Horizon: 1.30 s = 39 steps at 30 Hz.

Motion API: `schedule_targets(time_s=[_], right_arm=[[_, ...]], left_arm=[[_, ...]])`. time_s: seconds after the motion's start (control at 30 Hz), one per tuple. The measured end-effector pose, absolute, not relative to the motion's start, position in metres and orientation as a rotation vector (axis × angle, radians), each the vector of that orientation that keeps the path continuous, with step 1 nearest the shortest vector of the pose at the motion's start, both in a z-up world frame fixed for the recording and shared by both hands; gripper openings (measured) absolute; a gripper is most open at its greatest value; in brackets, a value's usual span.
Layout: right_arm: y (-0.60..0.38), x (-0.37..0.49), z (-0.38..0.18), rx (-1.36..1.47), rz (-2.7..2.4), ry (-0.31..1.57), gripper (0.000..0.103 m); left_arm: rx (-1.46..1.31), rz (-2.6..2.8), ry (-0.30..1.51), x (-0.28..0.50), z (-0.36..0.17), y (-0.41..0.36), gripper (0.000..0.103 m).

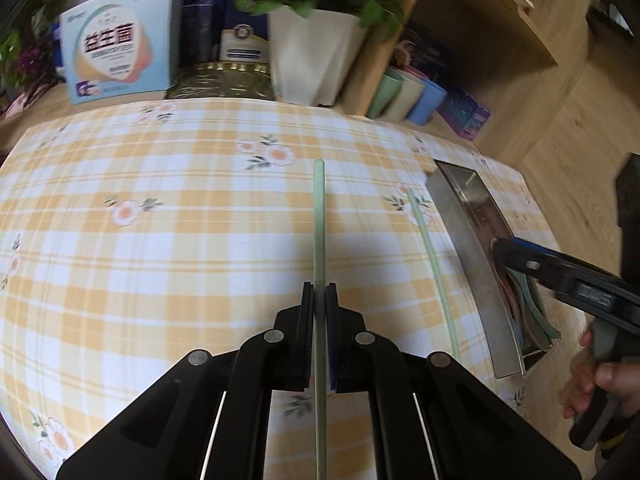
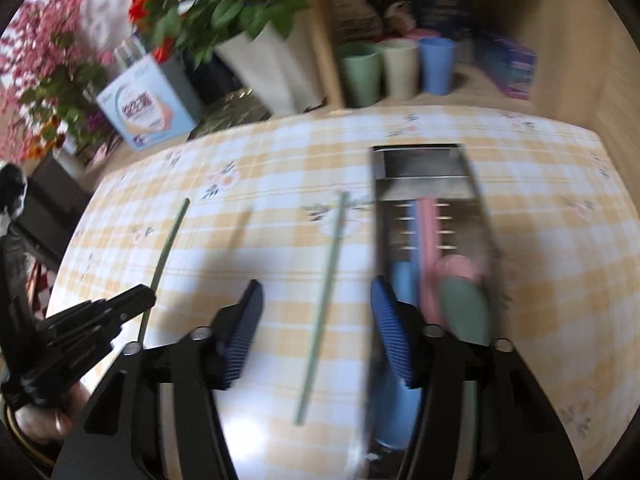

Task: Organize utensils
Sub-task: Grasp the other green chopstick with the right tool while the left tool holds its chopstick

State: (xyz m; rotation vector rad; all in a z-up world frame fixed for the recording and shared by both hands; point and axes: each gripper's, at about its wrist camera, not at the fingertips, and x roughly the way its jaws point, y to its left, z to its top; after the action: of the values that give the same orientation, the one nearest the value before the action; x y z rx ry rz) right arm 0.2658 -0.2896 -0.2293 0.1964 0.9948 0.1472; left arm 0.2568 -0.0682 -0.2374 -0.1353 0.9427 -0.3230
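Spoons already in metal tray (image 2: 424,164); left gripper (image 1: 319,296) clamped on green chopstick (image 1: 319,216) w/ 2nd chopstick (image 2: 326,304) just left of tray, right gripper (image 2: 316,320) wide open, empty

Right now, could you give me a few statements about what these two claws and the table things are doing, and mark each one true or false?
1. The left claw is shut on a green chopstick. True.
2. The right claw is clamped on a pink spoon. False: it is open and holds nothing.
3. A second green chopstick lies on the checked tablecloth beside the metal utensil tray. True.
4. The metal utensil tray is empty. False: it holds pink, blue and green utensils.
5. Three cups stand behind the table. True.
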Motion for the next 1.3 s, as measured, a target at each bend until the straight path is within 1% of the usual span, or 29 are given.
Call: schedule_targets(time_s=[0.07,0.1,0.17,0.2,0.23,0.4,0.77,0.8,0.83,0.93,1.1,1.3], right_arm=[[-0.275,0.279,-0.238,0.185,0.139,1.035,0.042],[-0.269,0.284,-0.243,0.177,0.126,1.053,0.036],[-0.262,0.292,-0.252,0.163,0.096,1.085,0.032],[-0.259,0.295,-0.257,0.157,0.073,1.099,0.027],[-0.257,0.297,-0.261,0.149,0.048,1.113,0.025],[-0.251,0.303,-0.273,0.087,-0.057,1.143,0.024],[-0.245,0.312,-0.285,0.084,-0.17,1.149,0.024],[-0.245,0.312,-0.285,0.081,-0.175,1.143,0.02],[-0.244,0.311,-0.285,0.081,-0.174,1.141,0.013],[-0.243,0.31,-0.285,0.087,-0.158,1.141,0.008],[-0.235,0.306,-0.282,0.061,-0.11,1.109,0.007],[-0.232,0.293,-0.261,0.126,-0.012,1.04,0.007]], left_arm=[[-0.15,-0.316,0.938,0.257,-0.236,-0.057,0.006],[-0.163,-0.312,0.933,0.257,-0.235,-0.051,0.006],[-0.182,-0.31,0.919,0.255,-0.233,-0.041,0.006],[-0.189,-0.31,0.914,0.254,-0.232,-0.037,0.006],[-0.196,-0.309,0.908,0.254,-0.231,-0.033,0.006],[-0.218,-0.307,0.891,0.25,-0.229,-0.019,0.006],[-0.26,-0.306,0.887,0.246,-0.229,-0.005,0.006],[-0.26,-0.307,0.886,0.246,-0.228,-0.005,0.006],[-0.26,-0.308,0.887,0.246,-0.228,-0.005,0.006],[-0.259,-0.309,0.887,0.246,-0.228,-0.006,0.006],[-0.252,-0.302,0.888,0.245,-0.226,-0.007,0.006],[-0.249,-0.294,0.894,0.244,-0.225,-0.009,0.006]])
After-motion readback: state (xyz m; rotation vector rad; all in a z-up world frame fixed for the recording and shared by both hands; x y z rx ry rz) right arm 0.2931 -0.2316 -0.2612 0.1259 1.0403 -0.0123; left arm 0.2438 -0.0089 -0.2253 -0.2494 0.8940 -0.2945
